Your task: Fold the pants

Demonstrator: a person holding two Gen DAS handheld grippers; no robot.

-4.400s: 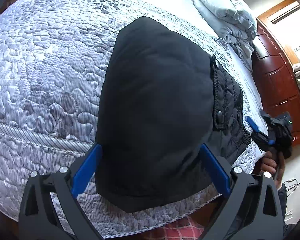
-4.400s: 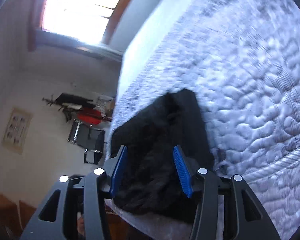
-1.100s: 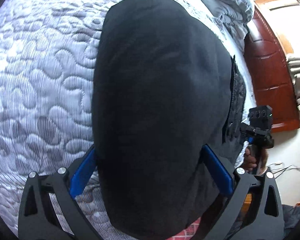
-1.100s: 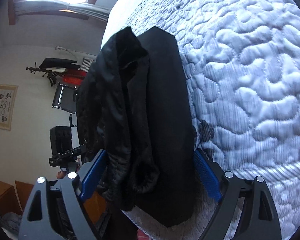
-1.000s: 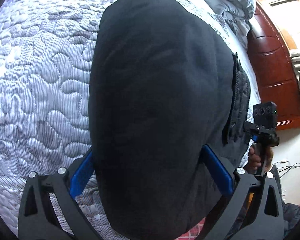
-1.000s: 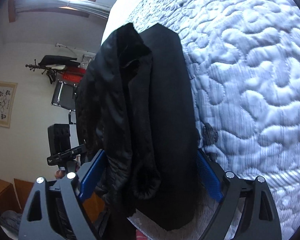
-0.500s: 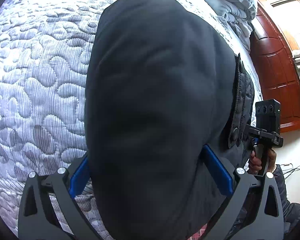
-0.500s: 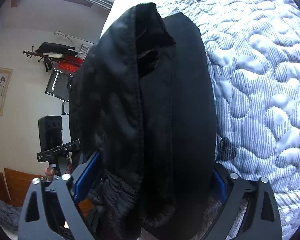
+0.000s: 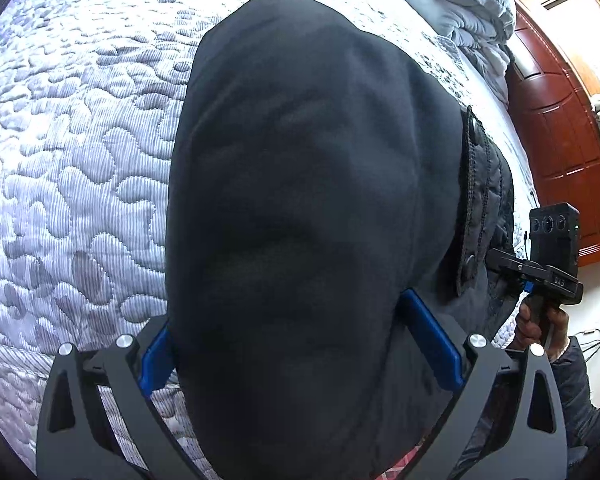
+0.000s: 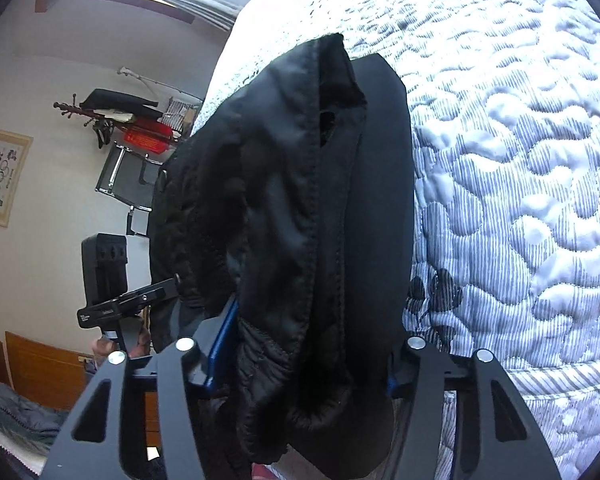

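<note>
The folded black quilted pants (image 9: 308, 208) rest on the grey quilted bed (image 9: 80, 152) and fill the left wrist view. They also fill the middle of the right wrist view (image 10: 300, 220), where the waistband end rises off the bed. My left gripper (image 9: 300, 344) stands wide open with the near edge of the pants between its blue pads. My right gripper (image 10: 308, 344) stands wide open around the waistband end; its tips are mostly hidden by cloth. Each gripper shows in the other's view: the right one (image 9: 540, 272), the left one (image 10: 116, 308).
A folded grey duvet (image 9: 460, 12) lies at the head of the bed by the red-brown wooden headboard (image 9: 556, 140). A chair and coat rack (image 10: 128, 148) stand by the white wall. The bed's near edge (image 10: 540, 384) runs just in front of me.
Both grippers have moved in closer along the pants, so the cloth looms larger. The waistband end has lifted higher between my right gripper's fingers.
</note>
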